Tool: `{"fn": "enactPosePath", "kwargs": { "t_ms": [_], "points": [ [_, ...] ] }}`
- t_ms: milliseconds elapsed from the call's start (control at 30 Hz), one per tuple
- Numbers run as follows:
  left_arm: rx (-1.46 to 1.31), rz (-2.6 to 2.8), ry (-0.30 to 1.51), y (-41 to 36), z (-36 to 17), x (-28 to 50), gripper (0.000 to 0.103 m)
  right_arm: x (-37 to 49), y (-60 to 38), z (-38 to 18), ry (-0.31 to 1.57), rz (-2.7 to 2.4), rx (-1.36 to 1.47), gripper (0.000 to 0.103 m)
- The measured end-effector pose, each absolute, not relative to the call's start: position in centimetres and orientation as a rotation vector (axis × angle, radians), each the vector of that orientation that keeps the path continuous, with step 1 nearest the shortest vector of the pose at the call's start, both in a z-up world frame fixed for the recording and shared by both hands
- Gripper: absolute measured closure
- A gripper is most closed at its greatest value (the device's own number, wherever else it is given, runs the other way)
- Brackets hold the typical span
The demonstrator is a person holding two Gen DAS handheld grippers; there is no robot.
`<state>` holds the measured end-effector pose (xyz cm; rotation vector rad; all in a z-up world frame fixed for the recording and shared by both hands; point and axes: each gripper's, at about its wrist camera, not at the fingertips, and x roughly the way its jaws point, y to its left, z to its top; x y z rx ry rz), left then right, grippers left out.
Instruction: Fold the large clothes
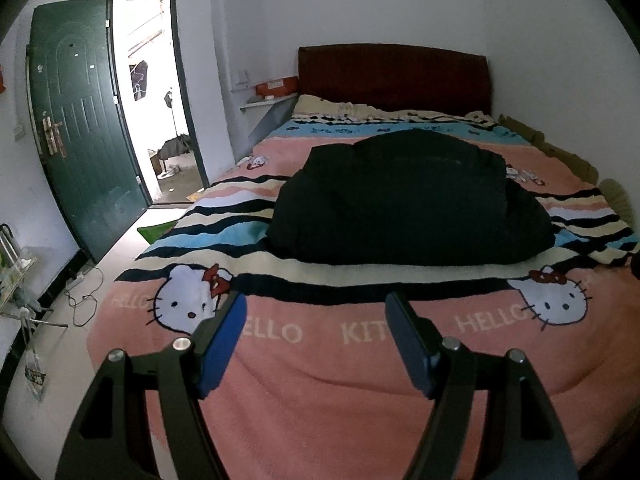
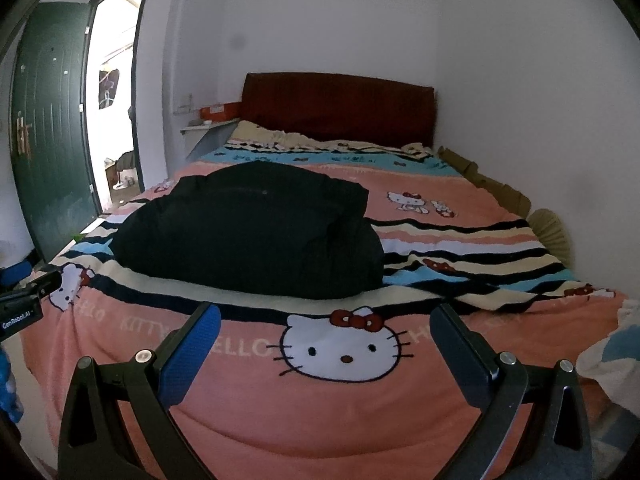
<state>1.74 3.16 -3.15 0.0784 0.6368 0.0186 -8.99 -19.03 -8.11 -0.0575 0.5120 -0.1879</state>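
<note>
A large black padded garment (image 1: 404, 204) lies bunched in a thick heap on the middle of the bed, also seen left of centre in the right wrist view as the black garment (image 2: 256, 232). My left gripper (image 1: 316, 312) hovers over the pink blanket (image 1: 320, 392) at the bed's near end, short of the garment, open with nothing between its blue pads. My right gripper (image 2: 326, 322) stands open above the cat print on the pink blanket (image 2: 320, 420), likewise short of the garment and empty. The left gripper's body (image 2: 24, 300) shows at the left edge of the right wrist view.
The bed has a dark red headboard (image 1: 394, 76) against the far wall. A green door (image 1: 80, 128) stands open at the left, with cables (image 1: 80, 296) on the floor beside the bed. A small shelf with an orange box (image 1: 276, 88) sits by the headboard. The wall runs along the bed's right side.
</note>
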Motion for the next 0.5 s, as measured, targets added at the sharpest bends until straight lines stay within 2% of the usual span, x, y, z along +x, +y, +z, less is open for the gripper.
{"fn": "enactPosePath", "kwargs": {
  "t_ms": [500],
  "points": [
    [0.095,0.021,0.672,3.0,-5.0,2.9,0.033,-7.5,-19.2,-9.6,0.554,-0.184,-0.057,0.001]
  ]
}}
